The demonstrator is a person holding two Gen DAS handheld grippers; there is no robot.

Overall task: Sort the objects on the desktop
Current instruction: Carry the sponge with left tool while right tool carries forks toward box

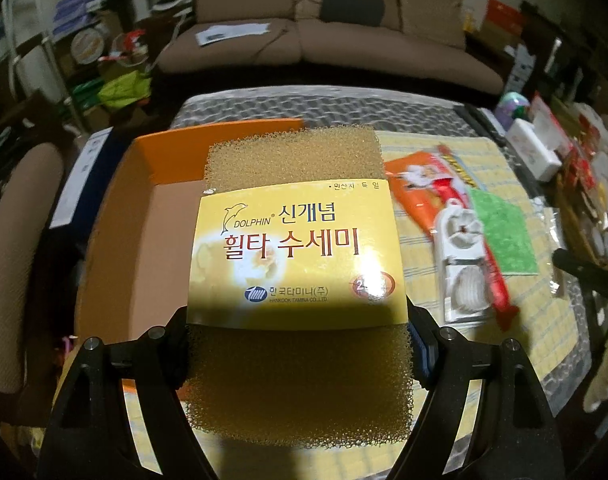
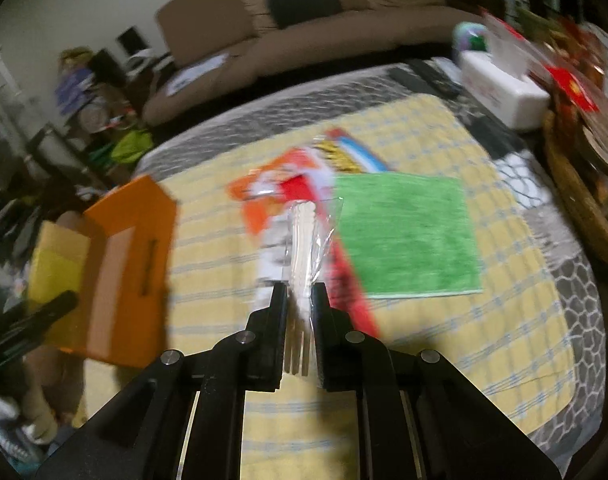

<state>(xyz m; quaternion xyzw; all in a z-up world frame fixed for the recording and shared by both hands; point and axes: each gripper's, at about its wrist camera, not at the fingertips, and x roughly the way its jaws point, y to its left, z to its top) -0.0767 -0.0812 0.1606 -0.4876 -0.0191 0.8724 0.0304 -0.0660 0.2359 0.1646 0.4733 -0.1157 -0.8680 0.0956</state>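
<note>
While clamped widthwise in the left gripper (image 1: 299,354) jaws, yellow scouring sponge (image 1: 295,248) held above orange box (image 1: 115,216), apparently for deposit; wrapped fork (image 2: 301,264) pinched in right gripper (image 2: 299,296) jaws, raised off worktop (image 2: 504,360) beside green cloth (image 2: 408,232).

A: What surfaces do I have?

B: I see a coarse, open-pored foam sponge (image 1: 291,360) with a glossy paper label (image 1: 295,256) (glare visible). The box (image 1: 115,240) is matt cardboard; the green cloth (image 2: 404,232) looks napped; the forks (image 2: 301,240) are wrapped in clear film.
</note>
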